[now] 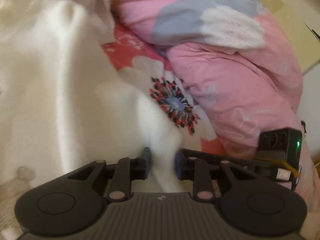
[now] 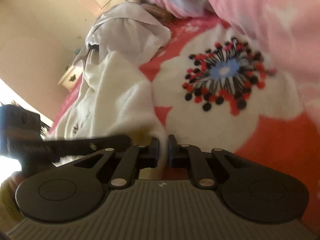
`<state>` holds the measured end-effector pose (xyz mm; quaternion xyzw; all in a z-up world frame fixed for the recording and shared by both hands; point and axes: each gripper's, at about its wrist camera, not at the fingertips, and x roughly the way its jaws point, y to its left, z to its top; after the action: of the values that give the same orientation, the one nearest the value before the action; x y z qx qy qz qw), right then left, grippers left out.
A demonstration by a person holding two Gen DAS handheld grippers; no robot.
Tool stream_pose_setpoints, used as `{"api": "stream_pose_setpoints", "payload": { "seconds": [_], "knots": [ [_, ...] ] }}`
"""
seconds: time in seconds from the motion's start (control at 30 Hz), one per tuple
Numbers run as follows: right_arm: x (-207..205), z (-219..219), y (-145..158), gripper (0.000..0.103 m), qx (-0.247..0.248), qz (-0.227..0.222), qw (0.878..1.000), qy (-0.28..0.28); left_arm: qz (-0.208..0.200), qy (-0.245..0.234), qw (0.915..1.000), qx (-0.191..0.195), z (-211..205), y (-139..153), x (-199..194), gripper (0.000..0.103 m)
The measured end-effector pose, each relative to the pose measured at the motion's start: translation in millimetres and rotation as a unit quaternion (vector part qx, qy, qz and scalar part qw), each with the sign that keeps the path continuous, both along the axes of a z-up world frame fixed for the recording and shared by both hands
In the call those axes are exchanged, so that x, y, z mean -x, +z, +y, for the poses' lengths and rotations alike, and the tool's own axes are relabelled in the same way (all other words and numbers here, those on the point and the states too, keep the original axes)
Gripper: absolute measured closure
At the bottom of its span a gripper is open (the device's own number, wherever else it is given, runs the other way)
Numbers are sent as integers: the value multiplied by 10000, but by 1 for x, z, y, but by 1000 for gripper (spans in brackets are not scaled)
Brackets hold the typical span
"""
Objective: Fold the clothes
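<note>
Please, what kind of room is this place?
Most likely a bedroom. Both grippers hold a white garment over a bed: a flower-print bedsheet lies beneath, a bunched pink quilt lies beside it, and a small drawer unit stands behind.

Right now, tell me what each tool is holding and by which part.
Both hold the white garment. The left tool pinches a bunched fold of it; the right tool pinches a thin edge. Which part of the garment cannot be told.
</note>
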<state>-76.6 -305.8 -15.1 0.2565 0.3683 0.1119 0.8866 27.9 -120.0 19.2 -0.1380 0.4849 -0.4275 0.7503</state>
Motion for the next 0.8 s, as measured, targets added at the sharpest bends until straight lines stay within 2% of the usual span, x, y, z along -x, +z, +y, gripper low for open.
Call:
{"api": "stream_pose_setpoints", "payload": {
  "seconds": [0.03, 0.13, 0.17, 0.27, 0.4, 0.53, 0.57, 0.63, 0.7, 0.73, 0.8],
  "knots": [
    [1, -3, 0, 95, -31, 15, 10000, -35, 54, 19, 10000, 42, 1, 3, 0, 61],
    [5, -10, -1, 83, -124, 58, 9998, -142, 170, 181, 9996, 140, 12, 14, 2, 50],
    [7, -13, -1, 78, -155, 73, 9997, -177, 175, 258, 9994, 156, 19, 18, 5, 50],
    [19, -21, 8, 75, -151, 43, 9993, -325, 166, 499, 9984, 189, 45, 28, 14, 50],
    [49, -29, 27, 75, -654, -65, 9963, -556, 144, 746, 9971, -52, 78, 39, 39, 51],
    [74, -2, 47, 75, -560, -410, 9976, -79, 149, 811, 9959, -380, 85, 35, 61, 53],
    [71, 6, 44, 77, -439, -331, 9985, 12, 126, 847, 9953, -452, 86, 34, 65, 53],
    [55, 21, 27, 81, -39, 73, 9999, 82, 79, 919, 9940, -596, 86, 31, 73, 61],
    [40, 37, 9, 91, 361, 477, 9981, 151, 32, 990, 9923, -740, 86, 29, 81, 62],
    [36, 40, 6, 93, 394, 575, 9975, 138, 8, 1025, 9914, -812, 86, 27, 85, 62],
    [39, 39, 14, 91, 225, 475, 9986, 61, -19, 1079, 9902, -890, 89, 26, 93, 63]
  ]
}}
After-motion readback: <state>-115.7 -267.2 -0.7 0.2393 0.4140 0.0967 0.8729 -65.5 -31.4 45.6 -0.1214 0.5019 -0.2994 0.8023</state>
